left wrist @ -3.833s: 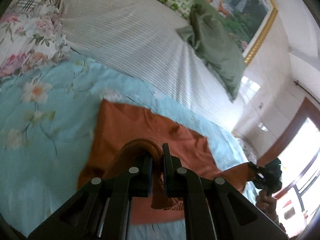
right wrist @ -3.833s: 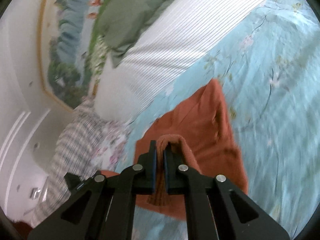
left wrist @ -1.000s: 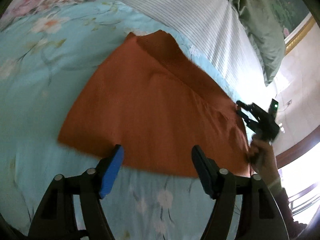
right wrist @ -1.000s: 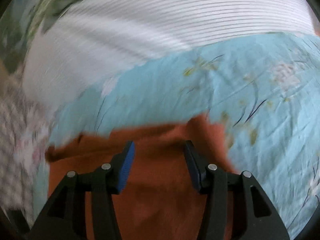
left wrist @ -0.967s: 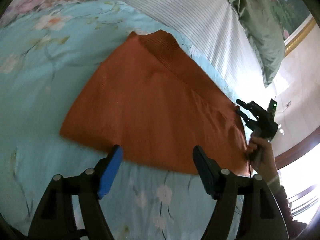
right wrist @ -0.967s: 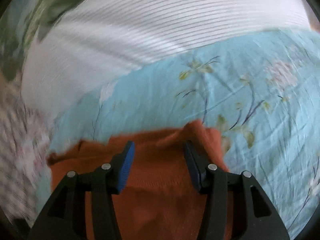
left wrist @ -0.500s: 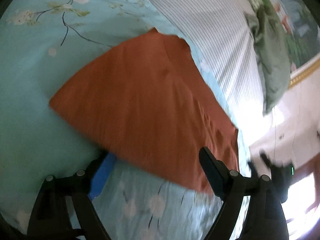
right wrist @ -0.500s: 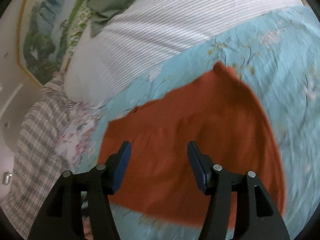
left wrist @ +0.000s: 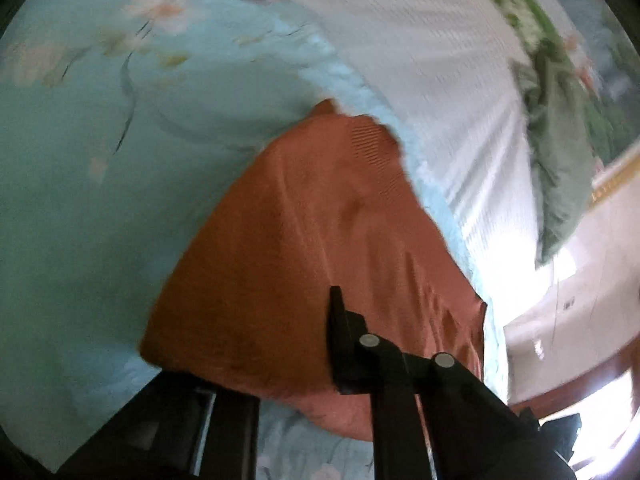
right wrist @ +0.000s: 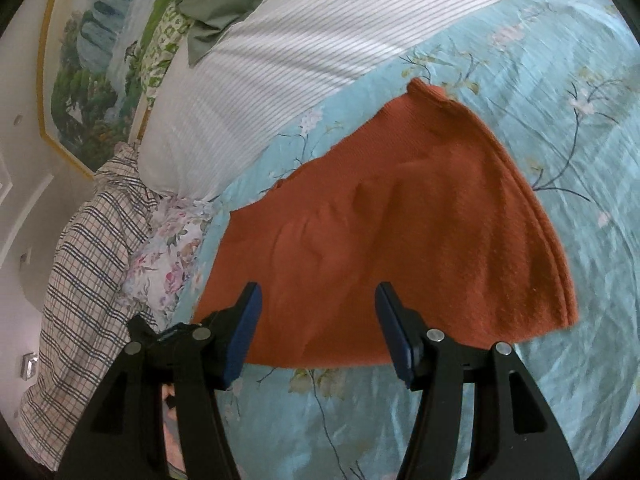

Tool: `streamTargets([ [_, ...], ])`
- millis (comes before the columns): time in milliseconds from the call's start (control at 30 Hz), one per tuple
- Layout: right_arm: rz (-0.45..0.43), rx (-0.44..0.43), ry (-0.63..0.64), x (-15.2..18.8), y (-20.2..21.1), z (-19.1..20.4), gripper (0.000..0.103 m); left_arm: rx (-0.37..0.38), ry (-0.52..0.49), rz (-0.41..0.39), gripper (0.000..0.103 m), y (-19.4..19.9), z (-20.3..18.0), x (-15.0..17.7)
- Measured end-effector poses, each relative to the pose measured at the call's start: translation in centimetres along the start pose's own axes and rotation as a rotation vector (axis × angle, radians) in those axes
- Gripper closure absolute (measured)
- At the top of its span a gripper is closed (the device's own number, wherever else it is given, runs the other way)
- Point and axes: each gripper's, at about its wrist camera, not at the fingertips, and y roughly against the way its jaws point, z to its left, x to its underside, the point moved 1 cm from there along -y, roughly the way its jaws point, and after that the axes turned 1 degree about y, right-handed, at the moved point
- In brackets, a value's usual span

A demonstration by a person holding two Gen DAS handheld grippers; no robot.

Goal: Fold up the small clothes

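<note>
1. Orange garment (right wrist: 400,232) lies flat, folded over, on the blue floral bedspread (right wrist: 540,92), its far corner close to the spread's far edge where the white striped sheet (right wrist: 304,56) begins.
2. My left claw (left wrist: 320,360) has just snapped together on the garment's near hem; one finger sits on top, the other is hidden under the cloth, which bulges up round it. Pic is blurred.
3. My right claw (right wrist: 318,332) is held apart over the near edge of the garment, blue pads (right wrist: 244,332) not touching the fabric, nothing betw. them.
4. Green pillow (left wrist: 560,168) & plaid cloth (right wrist: 84,248) sit past the spread's far edge.
</note>
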Motion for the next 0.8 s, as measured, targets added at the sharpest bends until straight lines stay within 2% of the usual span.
streamTargets([
  [67, 0.002, -0.007, -0.008, -0.1, 0.1, -0.5, 0.043, 0.011, -0.100, -0.024, 0.094, 0.7, -2.7, 0.1],
  [200, -0.003, -0.030, -0.027, -1.0, 0.6, -1.5, 0.043, 0.053, -0.284, -0.023, 0.094, 0.8, -8.6, 1.3],
  [367, 0.027, -0.058, -0.041, -3.5, 0.5, -2.7, 0.043, 0.061, -0.589, 0.044, 0.094, -2.2, -16.7, 6.2],
  [467, 0.077, -0.054, -0.032, -4.7, -0.8, -2.9, 0.043, -0.007, -0.768, 0.088, 0.094, -5.4, -19.7, 10.4],
  [533, 0.118, -0.075, -0.053, -5.5, -2.3, -3.2, 0.036, -0.078, -0.864, 0.114, 0.094, -7.7, -20.6, 13.0],
  [567, 0.138, -0.079, -0.054, -5.8, -3.2, -3.1, 0.025, -0.121, -0.908, 0.123, 0.094, -8.9, -20.8, 14.1],
  [633, 0.168, -0.076, -0.042, -6.5, -4.9, -2.8, 0.021, -0.190, -0.981, 0.106, 0.094, -10.0, -21.0, 15.7],
  [700, 0.201, -0.087, -0.020, -7.2, -6.5, -2.2, 0.021, -0.218, -1.041, 0.067, 0.094, -10.0, -21.3, 16.6],
  [800, 0.259, -0.090, 0.008, -8.3, -9.7, -1.3, 0.021, -0.203, -1.052, 0.053, 0.094, -9.5, -21.4, 16.3],
])
